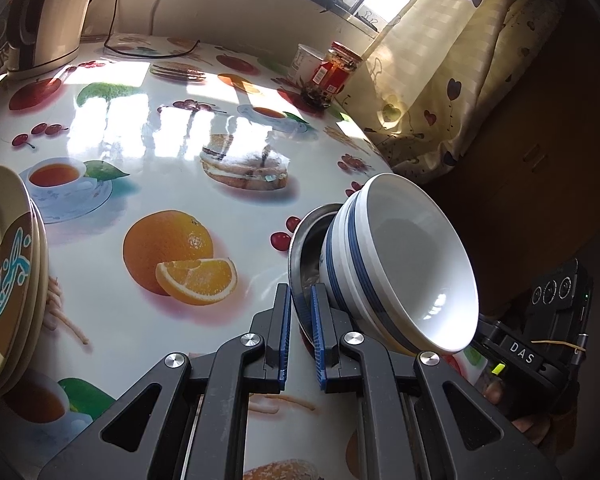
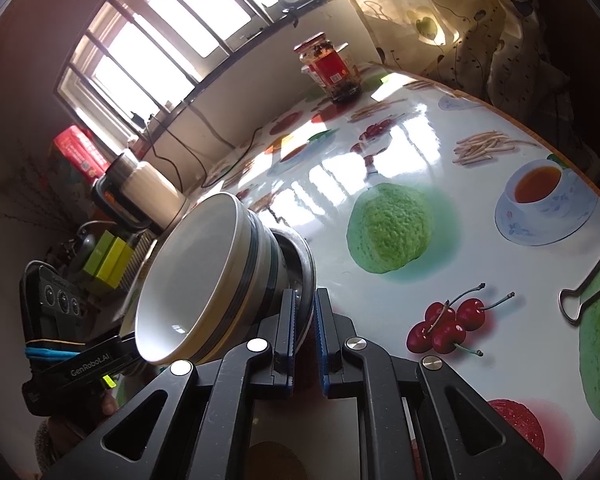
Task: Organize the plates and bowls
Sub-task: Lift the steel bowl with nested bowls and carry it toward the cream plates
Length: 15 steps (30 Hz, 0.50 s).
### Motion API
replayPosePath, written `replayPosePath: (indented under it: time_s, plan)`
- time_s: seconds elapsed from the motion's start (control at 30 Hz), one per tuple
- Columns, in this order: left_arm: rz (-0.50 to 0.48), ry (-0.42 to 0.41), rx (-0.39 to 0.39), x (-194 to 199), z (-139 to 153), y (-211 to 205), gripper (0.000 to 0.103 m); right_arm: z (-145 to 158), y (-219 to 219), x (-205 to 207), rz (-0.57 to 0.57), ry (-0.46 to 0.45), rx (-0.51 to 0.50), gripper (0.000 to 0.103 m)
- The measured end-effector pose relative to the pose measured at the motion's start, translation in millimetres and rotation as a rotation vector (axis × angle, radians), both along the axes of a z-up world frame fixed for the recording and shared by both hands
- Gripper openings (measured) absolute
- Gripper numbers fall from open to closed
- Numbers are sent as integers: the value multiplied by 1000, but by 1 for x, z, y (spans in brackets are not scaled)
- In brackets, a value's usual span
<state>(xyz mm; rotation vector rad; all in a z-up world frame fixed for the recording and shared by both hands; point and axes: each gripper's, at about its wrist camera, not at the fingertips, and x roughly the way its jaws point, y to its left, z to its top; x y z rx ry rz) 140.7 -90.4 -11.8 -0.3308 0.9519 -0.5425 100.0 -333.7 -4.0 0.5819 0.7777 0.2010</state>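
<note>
Above the glossy fruit-print table (image 1: 148, 132) by a barred window (image 2: 160, 40) — both jaws clamp one metal bowl's (image 1: 300, 240) rim.

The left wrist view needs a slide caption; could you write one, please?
Left gripper clamps a steel bowl's rim, white bowls nested inside, above the table.

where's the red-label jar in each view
Left wrist: the red-label jar stands at the table's far edge, upper middle of the picture, right of a white cup and just left of the curtain.
Right wrist: the jar is top centre, below the window, at the table's far edge.
Shared landmark: the blue-striped white bowls stacked in a steel bowl.
</note>
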Motion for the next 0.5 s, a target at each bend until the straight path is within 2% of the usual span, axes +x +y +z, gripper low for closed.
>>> replayPosePath:
  time_s: [0.5]
  plan:
    - [39,-42,5,-13,24,16,10,21,17,1,37,-29,-14,10]
